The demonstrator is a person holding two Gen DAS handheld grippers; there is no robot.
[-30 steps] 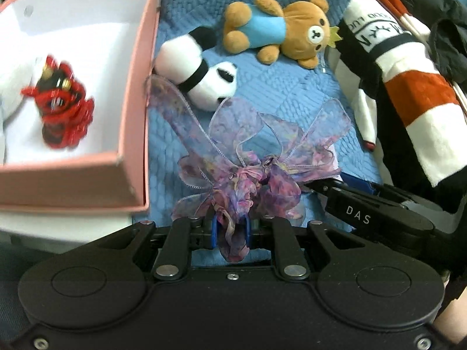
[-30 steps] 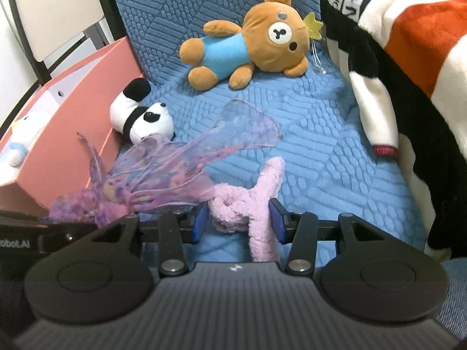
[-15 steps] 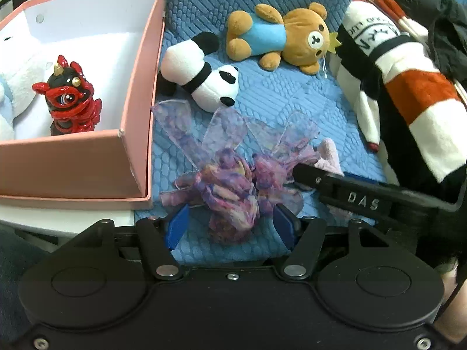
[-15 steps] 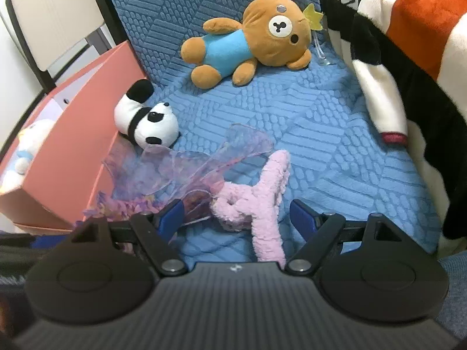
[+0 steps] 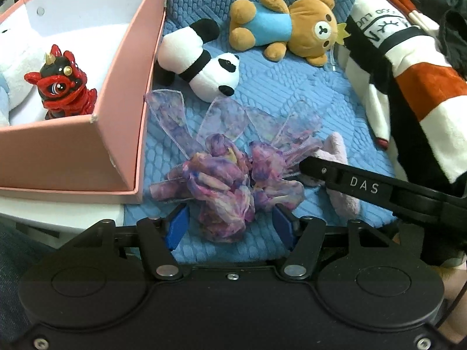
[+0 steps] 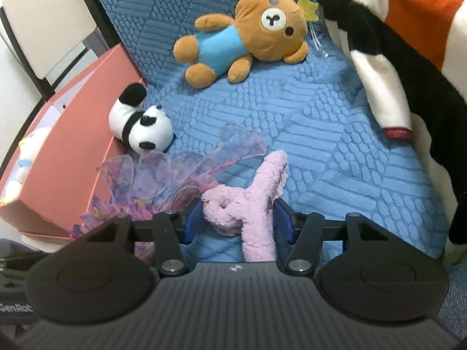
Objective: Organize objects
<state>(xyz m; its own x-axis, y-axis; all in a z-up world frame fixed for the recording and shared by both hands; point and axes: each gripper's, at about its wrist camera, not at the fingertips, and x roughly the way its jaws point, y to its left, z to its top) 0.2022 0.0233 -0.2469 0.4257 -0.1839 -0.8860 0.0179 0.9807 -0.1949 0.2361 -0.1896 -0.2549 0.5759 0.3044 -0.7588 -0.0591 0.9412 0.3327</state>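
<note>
- Since the earlier pictures, the left claw [image 5: 230, 221] has let go of the purple ribbon bow [image 5: 230, 172]: a second ago its jaws were pinched on the bow's tail, and they now stand apart with the crumpled knot lying loose between the pads, neither pad pressing on it.
- Left wrist view: the bow rests on the blue quilted mat [image 5: 292, 87], just beside the near corner of the pink box [image 5: 122, 110]. Its sheer loops fan away from the camera toward the panda plush [image 5: 201, 64], with the bunched knot nearest the claw. A red figurine [image 5: 62, 86] stands inside the box. The bear plush [image 5: 286, 26] lies further back, near the striped garment [image 5: 414, 67].
- Right wrist view: the right claw [image 6: 238, 221] has just been closing, having opened wide half a second ago. Its jaws now sit either side of the pink fuzzy hair clip [image 6: 248, 204]; whether the pads already press on it I cannot tell.
- The clip lies on the mat beside the bow. Its long axis runs from the claw away toward the far right, one arm pointing at the mat's open middle.
- To do this grasp well, I would squeeze across the clip's thick looped end, keeping the bow's loops out from between the pads, then lift straight up before heading for the box.
</note>
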